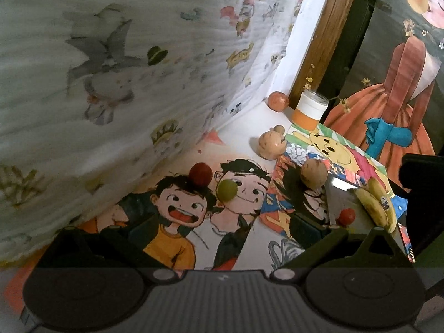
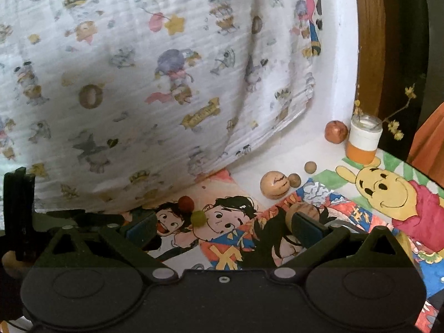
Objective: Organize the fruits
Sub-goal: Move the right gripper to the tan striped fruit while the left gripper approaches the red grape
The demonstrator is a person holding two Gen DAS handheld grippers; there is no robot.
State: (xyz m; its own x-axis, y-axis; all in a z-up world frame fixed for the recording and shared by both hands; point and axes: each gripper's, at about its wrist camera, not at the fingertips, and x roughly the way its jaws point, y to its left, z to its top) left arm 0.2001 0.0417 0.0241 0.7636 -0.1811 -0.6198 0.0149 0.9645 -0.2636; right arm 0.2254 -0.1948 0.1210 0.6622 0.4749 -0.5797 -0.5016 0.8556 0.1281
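Observation:
In the left wrist view a dark red fruit [image 1: 200,174] and a green fruit [image 1: 227,190] lie side by side on the cartoon mat, ahead of my open, empty left gripper [image 1: 222,224]. A tan fruit [image 1: 313,172] sits to the right. Beyond it a metal tray [image 1: 340,194] holds bananas [image 1: 377,205] and a small red fruit [image 1: 347,216]. My right gripper [image 2: 224,229] is open too. The tan fruit [image 2: 302,211] lies just past its right finger [image 2: 308,226], partly hidden. The red fruit [image 2: 186,204] and green fruit [image 2: 198,218] lie ahead.
A larger tan fruit [image 2: 274,186], two small brown balls [image 2: 294,179] and an orange-red fruit [image 2: 335,131] lie near the corner beside a jar of dried flowers [image 2: 363,138]. A printed cloth [image 2: 138,83] hangs along the back. A dark gripper part [image 2: 19,208] stands at the left.

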